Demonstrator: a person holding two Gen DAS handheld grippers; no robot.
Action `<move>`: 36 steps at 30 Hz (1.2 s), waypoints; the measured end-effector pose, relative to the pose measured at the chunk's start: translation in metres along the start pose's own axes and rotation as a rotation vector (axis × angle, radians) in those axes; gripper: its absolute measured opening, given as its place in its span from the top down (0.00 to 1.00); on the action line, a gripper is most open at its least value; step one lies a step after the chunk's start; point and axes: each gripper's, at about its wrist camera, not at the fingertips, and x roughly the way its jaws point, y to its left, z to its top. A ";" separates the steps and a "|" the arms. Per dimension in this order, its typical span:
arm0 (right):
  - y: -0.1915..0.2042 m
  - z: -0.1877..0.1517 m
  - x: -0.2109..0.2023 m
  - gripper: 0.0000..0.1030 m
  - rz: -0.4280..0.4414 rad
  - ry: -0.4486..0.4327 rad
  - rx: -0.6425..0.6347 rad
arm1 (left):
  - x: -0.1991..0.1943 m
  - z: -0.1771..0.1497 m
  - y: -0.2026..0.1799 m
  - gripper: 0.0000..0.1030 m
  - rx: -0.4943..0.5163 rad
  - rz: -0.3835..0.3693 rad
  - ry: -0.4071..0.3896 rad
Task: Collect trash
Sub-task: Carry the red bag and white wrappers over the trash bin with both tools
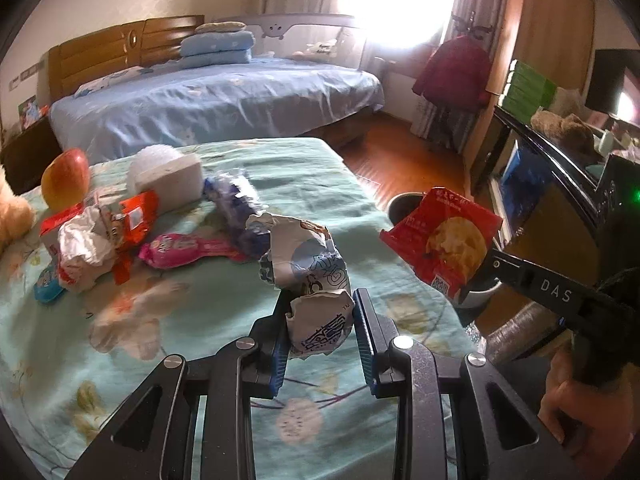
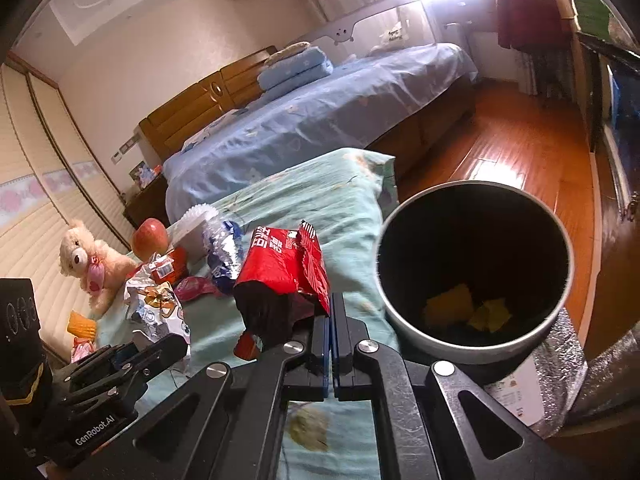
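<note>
My left gripper [image 1: 322,308] is shut on a crumpled white-and-blue wrapper [image 1: 308,268] and holds it above the green bedsheet [image 1: 200,320]. My right gripper [image 2: 331,308] is shut on a red snack packet [image 2: 284,268], held beside the round bin [image 2: 472,264], left of its rim. The bin is dark inside with yellow scraps at the bottom. In the left wrist view the red packet [image 1: 444,248] hangs in front of the bin [image 1: 404,204]. More trash lies on the sheet: a pink wrapper [image 1: 180,248], a blue foil wrapper [image 1: 236,200], crumpled white paper [image 1: 86,248] and an orange wrapper [image 1: 132,216].
An apple [image 1: 66,178], a white tissue box [image 1: 176,178] and a teddy bear [image 2: 88,264] sit at the far left of the sheet. A large blue bed [image 1: 216,96] stands behind. Wooden floor [image 2: 512,148] and a dark cabinet [image 1: 560,184] lie to the right.
</note>
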 end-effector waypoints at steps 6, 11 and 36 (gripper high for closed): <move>-0.013 0.000 -0.011 1.00 -0.015 -0.017 0.021 | 0.001 0.000 -0.020 0.72 0.031 -0.008 0.005; -0.023 0.002 -0.019 1.00 -0.034 -0.032 0.033 | 0.005 0.003 -0.034 0.72 0.054 -0.015 0.007; -0.070 0.019 -0.031 1.00 -0.103 -0.068 0.084 | 0.042 0.023 -0.073 0.72 0.133 -0.035 0.024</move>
